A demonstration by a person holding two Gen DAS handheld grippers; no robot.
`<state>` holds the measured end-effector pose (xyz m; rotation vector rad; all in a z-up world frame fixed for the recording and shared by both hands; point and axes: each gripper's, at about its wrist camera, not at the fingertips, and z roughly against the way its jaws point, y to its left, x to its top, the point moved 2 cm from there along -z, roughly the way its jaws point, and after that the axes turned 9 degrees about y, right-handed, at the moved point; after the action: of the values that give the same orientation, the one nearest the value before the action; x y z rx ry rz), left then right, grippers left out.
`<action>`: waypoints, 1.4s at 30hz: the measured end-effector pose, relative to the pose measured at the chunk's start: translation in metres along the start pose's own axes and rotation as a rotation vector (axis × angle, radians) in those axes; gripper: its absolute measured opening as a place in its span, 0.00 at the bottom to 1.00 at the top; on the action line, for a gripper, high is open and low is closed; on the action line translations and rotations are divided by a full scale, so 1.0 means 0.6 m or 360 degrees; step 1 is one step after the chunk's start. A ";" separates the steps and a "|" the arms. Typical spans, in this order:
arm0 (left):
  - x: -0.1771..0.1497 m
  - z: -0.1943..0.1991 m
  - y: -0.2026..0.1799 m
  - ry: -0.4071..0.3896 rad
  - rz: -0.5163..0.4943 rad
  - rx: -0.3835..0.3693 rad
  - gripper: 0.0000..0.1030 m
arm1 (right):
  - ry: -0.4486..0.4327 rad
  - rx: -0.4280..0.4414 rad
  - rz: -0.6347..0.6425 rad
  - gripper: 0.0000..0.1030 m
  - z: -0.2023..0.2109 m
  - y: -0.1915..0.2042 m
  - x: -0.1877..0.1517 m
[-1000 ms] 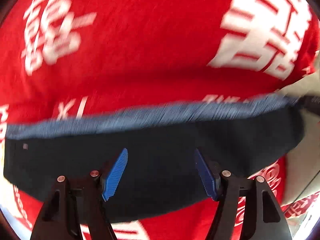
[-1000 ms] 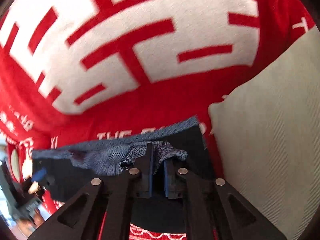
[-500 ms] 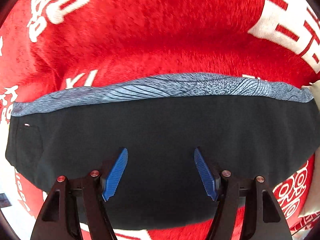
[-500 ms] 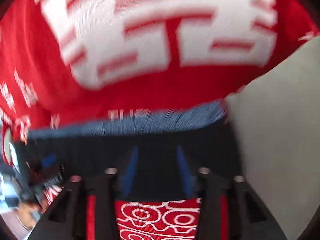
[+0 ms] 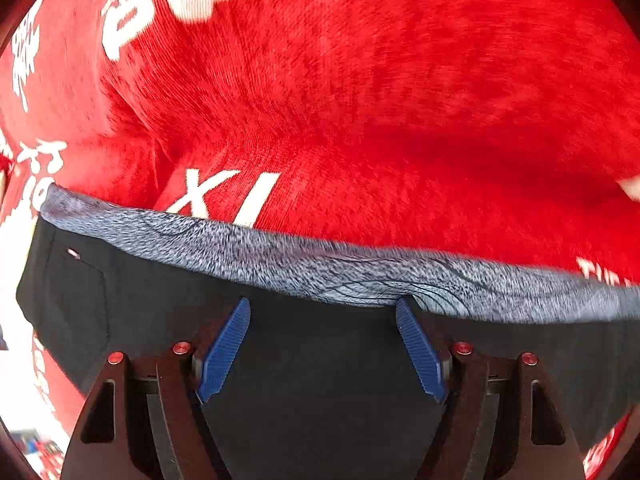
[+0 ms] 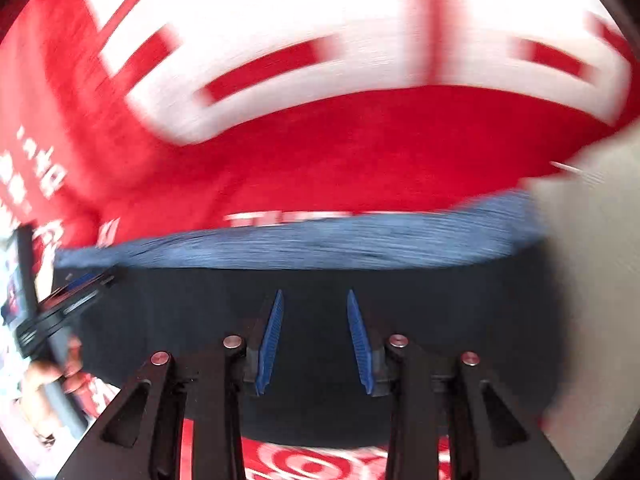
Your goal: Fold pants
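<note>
Red blanket (image 5: pixel 400 100) with white lettering is the surface; dark pants (image 5: pixel 320 360), grey-blue waistband (image 5: pixel 320 268), lie flat on it.

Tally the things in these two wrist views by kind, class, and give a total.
Pants: 1
Red blanket: 1
Grippers: 2, left gripper, right gripper
Pale cloth: 1
Total: 5

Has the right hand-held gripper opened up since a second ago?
Yes. The right hand-held gripper was pinched on the waistband; now its jaws stand apart over the dark pants, holding nothing.
</note>
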<state>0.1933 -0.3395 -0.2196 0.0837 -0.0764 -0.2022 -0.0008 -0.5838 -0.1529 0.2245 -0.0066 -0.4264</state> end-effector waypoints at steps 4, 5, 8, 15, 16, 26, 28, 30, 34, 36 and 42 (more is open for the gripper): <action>0.030 -0.017 0.012 -0.0064 0.0048 0.0020 0.86 | -0.0025 -0.0133 0.0116 0.35 -0.058 0.026 0.032; 0.039 -0.019 0.018 -0.0058 0.0057 0.0013 0.86 | -0.0050 -0.0122 0.0103 0.35 -0.061 0.018 0.042; 0.046 -0.001 0.043 -0.0053 0.0080 0.0046 0.86 | -0.0050 -0.0210 0.0042 0.36 -0.047 0.004 0.055; -0.014 0.057 0.171 -0.0089 0.0028 0.0130 0.86 | -0.0033 -0.0064 -0.0114 0.48 0.014 -0.010 -0.032; -0.023 0.061 0.196 -0.0084 0.0040 0.0140 0.86 | -0.0019 -0.0035 -0.0118 0.48 0.017 -0.002 -0.052; -0.003 0.032 0.424 -0.0079 0.0133 0.0249 0.86 | 0.0144 0.0484 -0.0195 0.48 -0.060 0.189 -0.194; 0.025 0.001 0.437 -0.0089 0.0102 0.0261 0.86 | 0.0155 0.0588 -0.0202 0.48 -0.079 0.242 -0.207; 0.053 -0.032 0.449 -0.0117 0.0034 0.0359 0.86 | 0.0162 0.0651 -0.0213 0.49 -0.093 0.285 -0.212; 0.101 -0.081 0.493 -0.0120 0.0043 0.0350 0.99 | 0.0209 0.0775 -0.0250 0.50 -0.160 0.378 -0.233; 0.106 -0.072 0.508 -0.0079 0.0075 0.0282 0.99 | 0.0240 0.0807 -0.0291 0.50 -0.180 0.401 -0.240; 0.034 -0.030 0.520 -0.0076 -0.0107 0.0150 0.99 | 0.0277 0.0857 -0.0354 0.50 -0.220 0.447 -0.263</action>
<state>0.2760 -0.0375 -0.2080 0.1754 -0.1305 -0.2681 -0.0279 -0.2531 -0.2167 0.7979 0.0754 -0.6208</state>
